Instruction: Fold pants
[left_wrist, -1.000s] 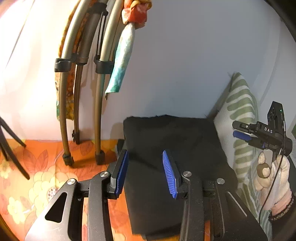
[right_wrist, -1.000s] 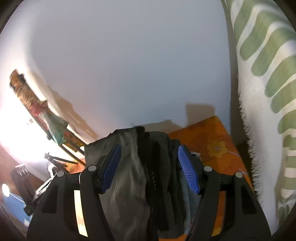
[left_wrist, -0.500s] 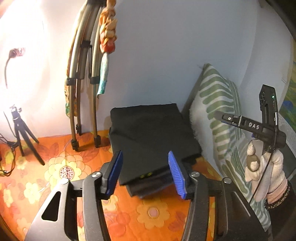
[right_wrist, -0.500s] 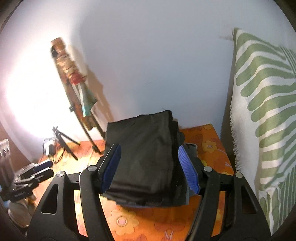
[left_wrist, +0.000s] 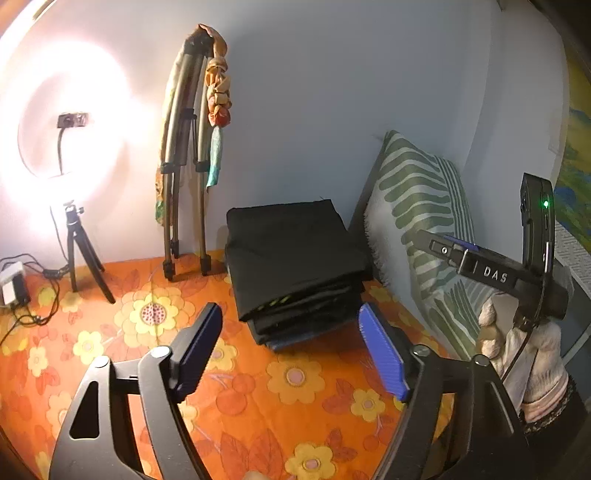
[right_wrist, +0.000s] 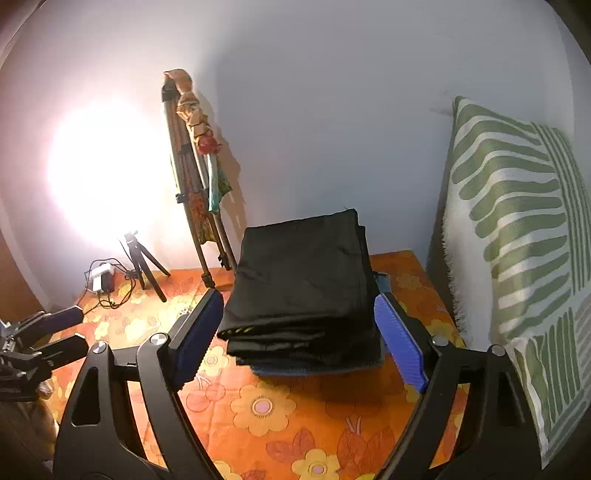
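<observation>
Folded black pants (left_wrist: 291, 254) lie on top of a stack of folded clothes against the back wall, on the orange flowered cloth (left_wrist: 258, 398). The stack also shows in the right wrist view (right_wrist: 303, 288). My left gripper (left_wrist: 291, 350) is open and empty, pulled back in front of the stack and not touching it. My right gripper (right_wrist: 299, 332) is open and empty, its blue pads either side of the stack's near edge but short of it. The right gripper also appears at the right of the left wrist view (left_wrist: 491, 269).
A green-striped pillow (left_wrist: 421, 206) leans on the wall right of the stack. A folded tripod with cloth tied to it (left_wrist: 192, 155) leans left of the stack. A ring light on a small tripod (left_wrist: 70, 155) and a charger with cables (left_wrist: 14, 284) stand at the far left.
Both grippers have drawn back from the stack of pants, which now lies farther away. The jaws stayed open.
</observation>
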